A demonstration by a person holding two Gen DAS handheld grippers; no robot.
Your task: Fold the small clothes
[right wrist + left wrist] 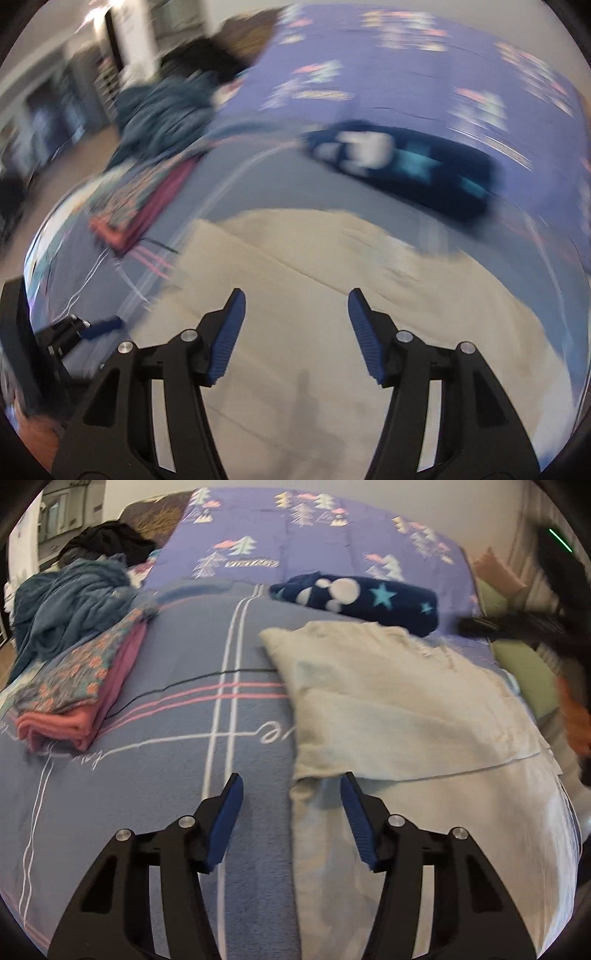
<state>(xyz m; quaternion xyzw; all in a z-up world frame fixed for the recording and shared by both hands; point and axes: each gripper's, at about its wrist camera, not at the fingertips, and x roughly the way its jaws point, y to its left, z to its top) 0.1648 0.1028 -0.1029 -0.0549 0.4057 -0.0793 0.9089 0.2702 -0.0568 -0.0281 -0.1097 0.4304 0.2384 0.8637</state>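
Observation:
A cream garment [406,709] lies partly folded on the right half of the bed, its upper layer turned over the lower one. My left gripper [291,790] is open at the garment's near left edge; that edge lies between the fingers, close to the right pad, and is not pinched. My right gripper [293,306] is open above the cream garment [295,258] with nothing between its fingers; this view is blurred. The right gripper's dark blurred shape [517,624] shows at the far right of the left wrist view. The left gripper [99,326] appears low on the left in the right wrist view.
A folded pink and floral stack [77,686] sits at the left. Behind it lie a teal heap [62,605] and black clothing [107,542]. A navy folded piece with stars [362,598] lies beyond the garment. Green pillows [528,672] line the right edge of the grey-blue blanket [184,775].

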